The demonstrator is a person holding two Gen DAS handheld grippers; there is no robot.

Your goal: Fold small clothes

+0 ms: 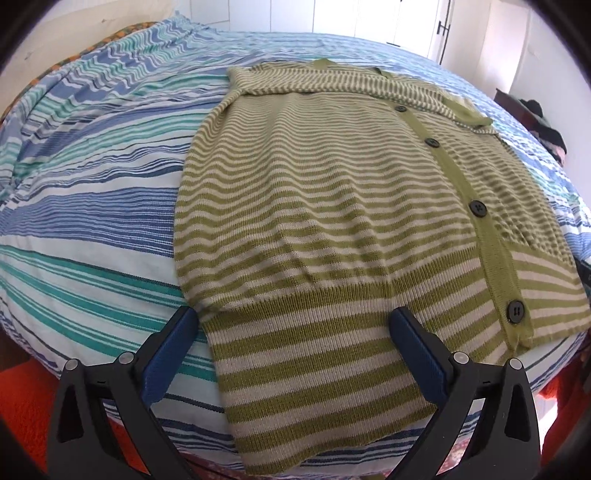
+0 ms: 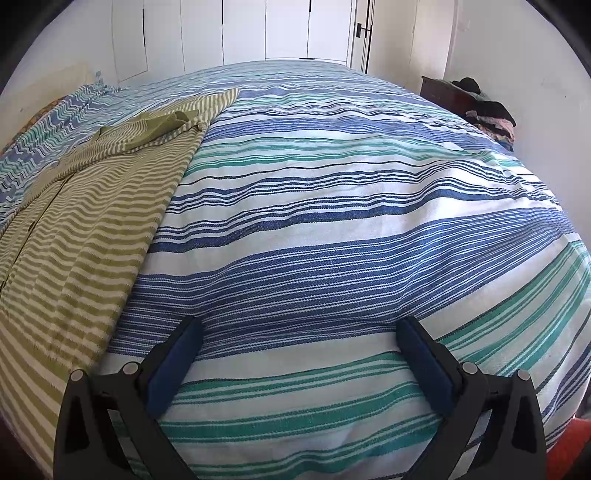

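Observation:
A green and cream striped cardigan (image 1: 332,206) with black buttons lies flat on the bed, its sleeves folded across the top near the collar. Its ribbed hem hangs over the near bed edge. My left gripper (image 1: 295,332) is open, its blue-padded jaws standing on either side of the hem's left part, just above it. The cardigan also shows at the left of the right wrist view (image 2: 92,221). My right gripper (image 2: 299,343) is open and empty over bare bedspread, to the right of the cardigan.
The bed has a blue, teal and white striped cover (image 2: 351,206). An orange blanket (image 1: 33,417) hangs below the near edge. A dark chest with piled clothes (image 2: 484,110) stands by the far right wall. White cupboard doors (image 2: 280,29) are behind the bed.

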